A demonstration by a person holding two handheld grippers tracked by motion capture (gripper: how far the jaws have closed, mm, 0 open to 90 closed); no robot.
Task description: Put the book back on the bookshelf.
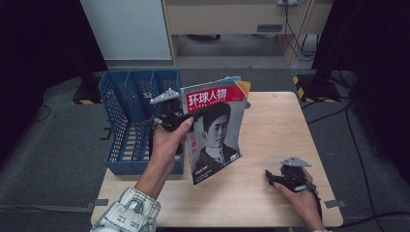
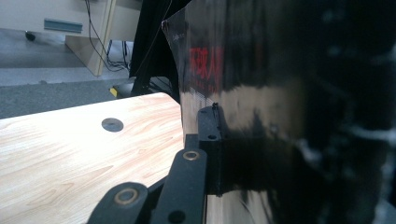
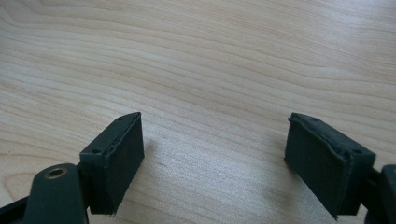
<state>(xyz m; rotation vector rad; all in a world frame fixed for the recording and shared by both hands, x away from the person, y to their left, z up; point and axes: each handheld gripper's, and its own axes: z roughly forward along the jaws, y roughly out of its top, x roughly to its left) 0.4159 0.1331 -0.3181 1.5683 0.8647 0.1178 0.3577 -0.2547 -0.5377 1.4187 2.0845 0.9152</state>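
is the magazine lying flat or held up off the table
Held up. The magazine stands nearly upright above the table, clamped at its left edge by the left gripper, beside the blue basket.

Left gripper (image 1: 170,117) holds a magazine (image 1: 215,133) upright above the tabletop (image 1: 270,145), just beside a blue basket (image 1: 126,116). Right gripper (image 1: 270,178) rests on the tabletop near its right front corner, well apart from the magazine.

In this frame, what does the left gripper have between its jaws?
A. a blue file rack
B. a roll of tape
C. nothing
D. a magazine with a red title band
D: the left gripper is clamped on the edge of the magazine, held upright above the table beside the blue rack.
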